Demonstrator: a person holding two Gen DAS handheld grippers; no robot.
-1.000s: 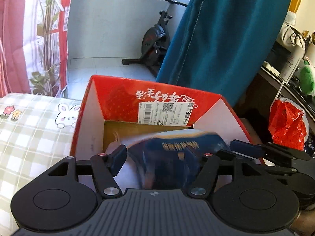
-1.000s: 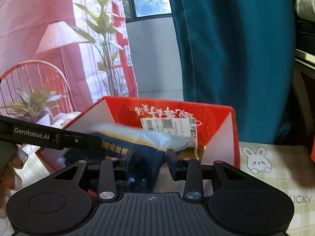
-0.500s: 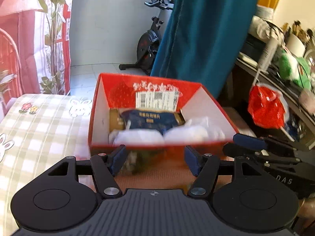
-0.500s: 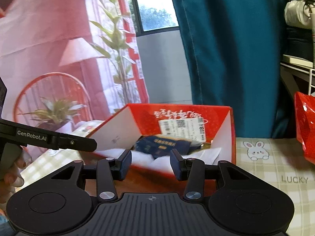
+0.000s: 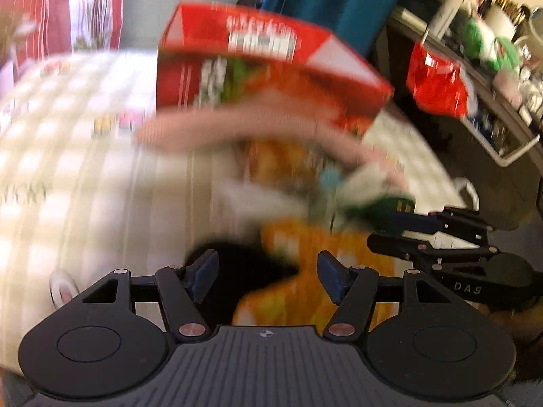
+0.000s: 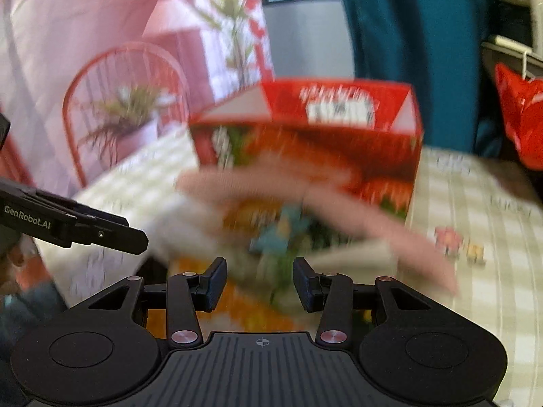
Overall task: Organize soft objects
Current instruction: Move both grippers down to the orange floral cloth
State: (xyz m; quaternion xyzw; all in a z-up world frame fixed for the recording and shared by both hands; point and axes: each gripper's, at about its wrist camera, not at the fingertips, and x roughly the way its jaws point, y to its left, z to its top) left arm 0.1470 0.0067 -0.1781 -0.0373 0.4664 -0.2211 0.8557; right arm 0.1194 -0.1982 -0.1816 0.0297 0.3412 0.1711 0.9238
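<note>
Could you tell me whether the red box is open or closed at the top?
Open: the red box has upright flaps, showing its white inner faces.

A: We note the left black two-finger gripper (image 5: pixel 268 279), blue-padded fingers (image 5: pixel 203 276) parted wide, nothing between them.

B: We see the right black two-finger gripper (image 6: pixel 259 283) with a narrower gap, also empty. We glimpse a hand (image 6: pixel 12 257) beside the left tool, low at the edge.
</note>
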